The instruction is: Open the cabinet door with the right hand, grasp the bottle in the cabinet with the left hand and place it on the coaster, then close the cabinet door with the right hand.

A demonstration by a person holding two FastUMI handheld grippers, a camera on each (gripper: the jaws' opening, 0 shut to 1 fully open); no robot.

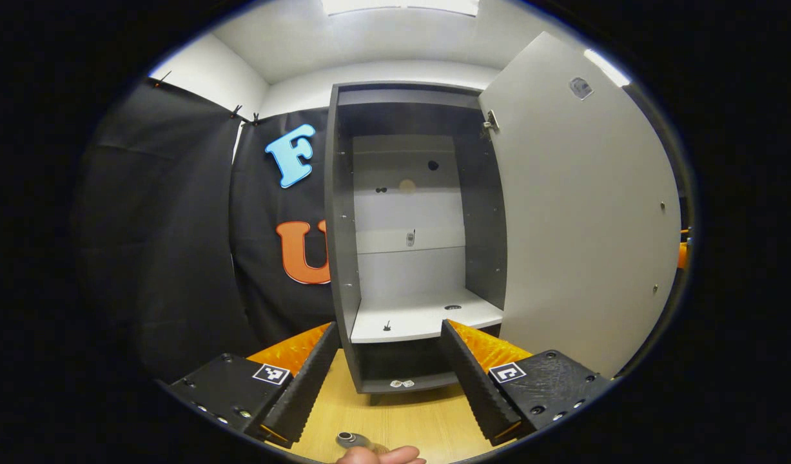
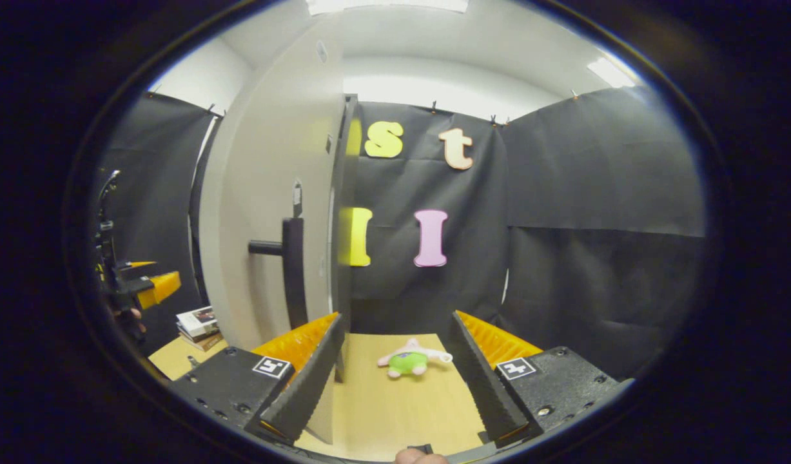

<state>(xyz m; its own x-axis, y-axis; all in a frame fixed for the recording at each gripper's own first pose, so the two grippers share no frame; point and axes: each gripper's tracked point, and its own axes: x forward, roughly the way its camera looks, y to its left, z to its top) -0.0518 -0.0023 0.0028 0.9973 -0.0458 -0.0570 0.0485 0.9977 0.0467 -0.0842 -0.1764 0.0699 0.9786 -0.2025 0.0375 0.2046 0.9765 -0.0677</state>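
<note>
the cabinet door [image 1: 582,212] stands open and no bottle is on its shelf [image 1: 421,319], so with both grippers' fingers spread empty, closing by the handle [image 2: 293,270] seems next.

In the left gripper view, the left gripper [image 1: 390,380] sat at the bottom centre, fingers spread wide and gripping nothing. In the right gripper view, the right gripper [image 2: 395,377] was likewise agape at bottom centre, while the left gripper [image 2: 151,283] showed at the left edge.
</note>
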